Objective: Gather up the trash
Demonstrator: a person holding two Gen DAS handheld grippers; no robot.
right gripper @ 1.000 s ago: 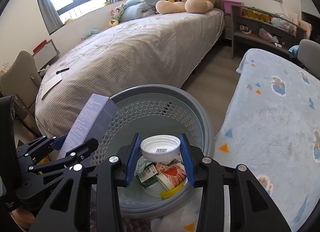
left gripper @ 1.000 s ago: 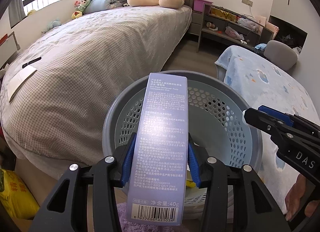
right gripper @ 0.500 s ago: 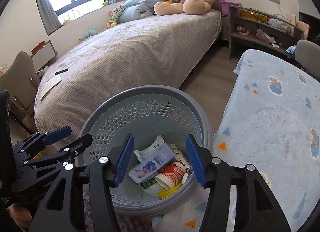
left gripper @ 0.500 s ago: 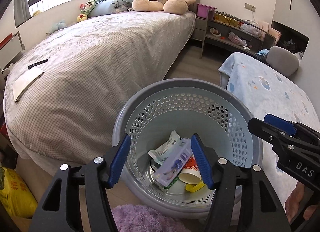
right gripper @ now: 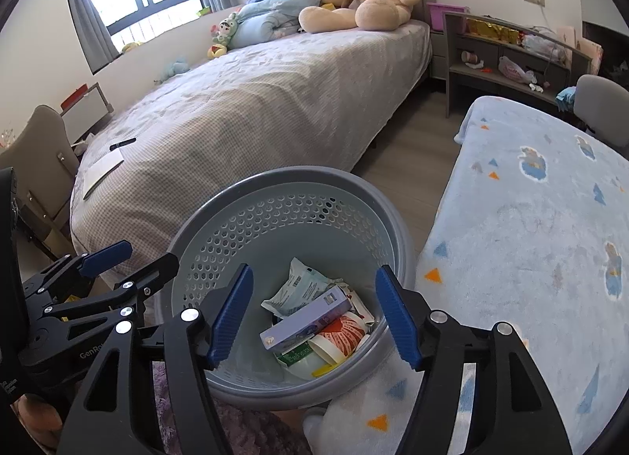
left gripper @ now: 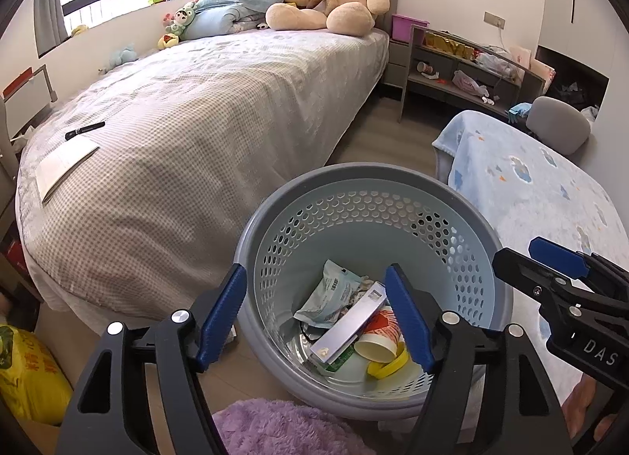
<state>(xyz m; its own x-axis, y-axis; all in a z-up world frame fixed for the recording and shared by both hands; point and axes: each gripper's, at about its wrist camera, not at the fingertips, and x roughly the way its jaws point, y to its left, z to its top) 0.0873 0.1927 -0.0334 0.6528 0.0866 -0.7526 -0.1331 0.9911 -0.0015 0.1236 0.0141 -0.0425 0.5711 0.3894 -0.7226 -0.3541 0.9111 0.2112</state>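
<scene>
Two grippers, both mine, both empty, held over one round grey perforated plastic basket [left gripper: 365, 195] that stands on the wood floor between the bed [left gripper: 196, 133] and a pale blue patterned blanket [left gripper: 550, 195].

Left gripper [left gripper: 316, 313]: blue pads wide apart, jaws just been opening, nothing between them; held above the basket mouth so a release falls inside.
Right gripper [right gripper: 314, 311]: blue pads apart, jaws likewise just been opening, nothing clamped; it hangs over the same opening, for the same reason I judge.

Trash, all lying at the basket bottom:
- long lilac cardboard box [right gripper: 304, 317], on its side, slanted across the heap;
- crumpled pale green foil pouch [right gripper: 298, 288], barcode visible, text too small to read;
- white paper cup with a red printed pattern [right gripper: 340, 335], tipped over, mouth toward me;
- yellow plastic ring [left gripper: 387, 366] under the cup;
- green-and-white wrapper [right gripper: 293, 356], lettering unreadable.

Writing: "DAS" on the right gripper body in the left view; "GenRo…" on the left gripper body in the right view.

Still on the bed, possibly next: a white paper sheet [left gripper: 65, 164] and a black pen [left gripper: 84, 130] just beyond it.
</scene>
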